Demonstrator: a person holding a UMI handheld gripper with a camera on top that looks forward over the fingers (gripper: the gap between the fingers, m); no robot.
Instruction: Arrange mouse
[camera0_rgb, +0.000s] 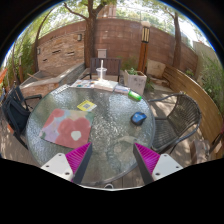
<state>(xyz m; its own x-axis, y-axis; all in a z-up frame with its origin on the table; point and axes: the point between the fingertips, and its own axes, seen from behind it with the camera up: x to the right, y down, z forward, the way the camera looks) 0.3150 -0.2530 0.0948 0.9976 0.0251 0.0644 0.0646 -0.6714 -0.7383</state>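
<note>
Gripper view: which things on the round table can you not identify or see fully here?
- Mouse: a small dark blue shape beyond the open gripper; too small to show its buttons or which way it points.
- Green object: too small to identify.
- Yellow item and pink-red item: flat, but too small to name.
- Glass table: its near rim is cut off behind the fingers.

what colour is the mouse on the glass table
Blue, possibly with darker parts. The mouse shows in the gripper view, the only one, lying beyond the open tongs.
</note>
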